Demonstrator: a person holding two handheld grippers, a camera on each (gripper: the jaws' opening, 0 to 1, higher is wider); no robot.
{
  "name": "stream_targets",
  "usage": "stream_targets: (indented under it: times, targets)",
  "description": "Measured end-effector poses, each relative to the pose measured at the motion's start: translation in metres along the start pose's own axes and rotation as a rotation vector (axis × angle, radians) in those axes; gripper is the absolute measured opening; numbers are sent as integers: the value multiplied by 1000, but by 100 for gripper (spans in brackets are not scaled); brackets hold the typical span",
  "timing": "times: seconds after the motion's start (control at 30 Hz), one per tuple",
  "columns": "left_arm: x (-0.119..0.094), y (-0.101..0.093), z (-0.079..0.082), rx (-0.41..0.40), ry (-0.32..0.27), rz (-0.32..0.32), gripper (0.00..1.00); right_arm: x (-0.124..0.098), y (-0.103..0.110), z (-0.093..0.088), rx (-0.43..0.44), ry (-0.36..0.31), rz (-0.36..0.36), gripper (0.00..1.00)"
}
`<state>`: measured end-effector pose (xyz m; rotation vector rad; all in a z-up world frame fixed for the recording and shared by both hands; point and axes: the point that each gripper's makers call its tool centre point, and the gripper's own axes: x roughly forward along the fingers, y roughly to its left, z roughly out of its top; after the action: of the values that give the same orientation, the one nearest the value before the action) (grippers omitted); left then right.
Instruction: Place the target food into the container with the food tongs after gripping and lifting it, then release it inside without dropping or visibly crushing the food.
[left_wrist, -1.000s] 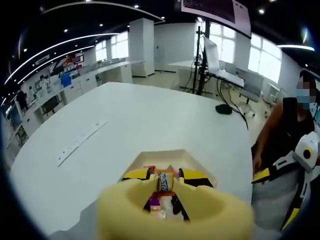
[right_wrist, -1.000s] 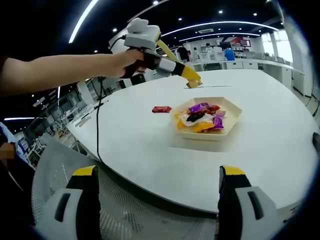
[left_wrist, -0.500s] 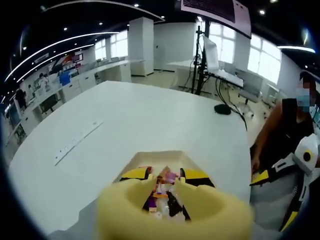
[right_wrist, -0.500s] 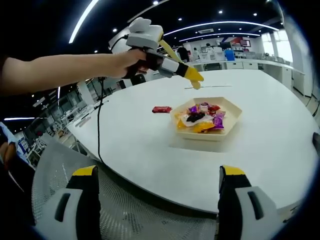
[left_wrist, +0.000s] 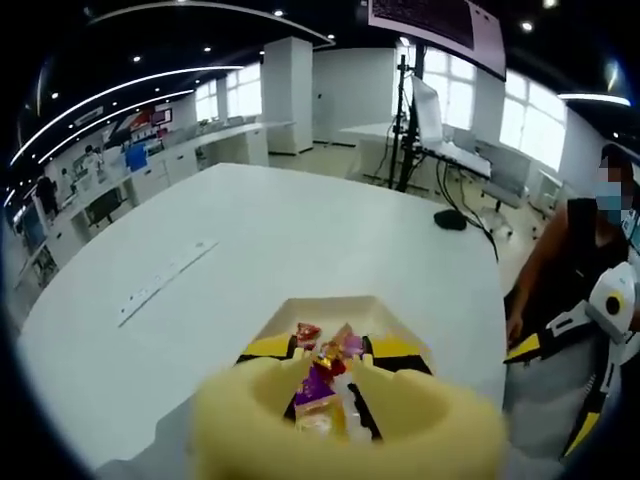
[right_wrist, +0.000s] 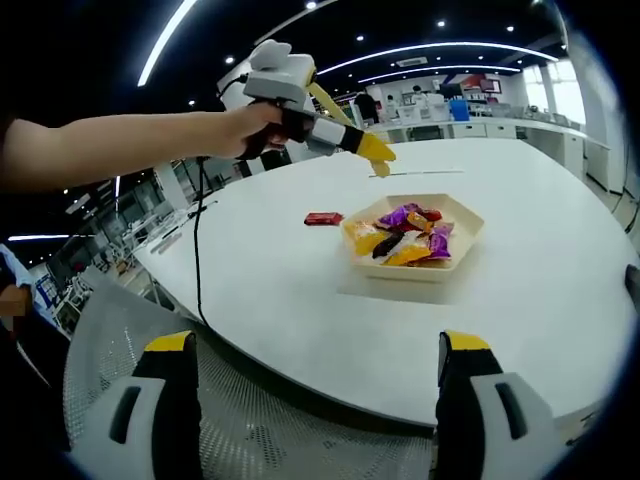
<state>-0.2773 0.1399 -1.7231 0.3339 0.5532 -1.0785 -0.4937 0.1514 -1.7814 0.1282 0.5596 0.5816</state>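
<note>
Candy gone from tong tips since a second ago; wrapped candies (right_wrist: 402, 236) in hexagonal tray (right_wrist: 462, 246) reshuffled. Left gripper (right_wrist: 378, 158) holds yellow food tongs (left_wrist: 345, 430) above tray; own jaw state cannot be told, tong tips slightly apart, nothing between them. Right gripper (right_wrist: 315, 400) idle, jaws wide apart, nothing held. One red candy (right_wrist: 323, 218) lies on white table (right_wrist: 560, 300), just beside tray. Judgement: candies light, wrappers slippery, crinkly; grip across wrapper mid-body, gently.

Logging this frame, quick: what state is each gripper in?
Left gripper: holds yellow tongs; tips look empty.
Right gripper: open, empty.
</note>
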Motion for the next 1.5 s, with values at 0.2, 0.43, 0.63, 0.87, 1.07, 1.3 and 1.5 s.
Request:
stream_targets:
  times: [0.2,0.43,0.63,0.87,1.07,1.3,1.5]
  targets:
    - [-12,14,-11,23,-10,25,23,0,0,0,1,3,1,99]
    - [-32,40,-31,38,-22,68,24,0,0,-1,1,9,4,99]
    - [-46,65,-54,30,0,98,24,0,0,-2,3,14,5,99]
    - [-54,93,-83,31,38,123,25,1,0,-3,5,22,5,100]
    - [-53,110,-100,69,72,123,25,1,-1,-4,9,31,0,100]
    - [-46,116,-108,108,82,99,25,1,-2,-6,12,39,-5,100]
    - [-40,122,-117,102,88,79,25,0,-3,-6,14,44,-12,100]
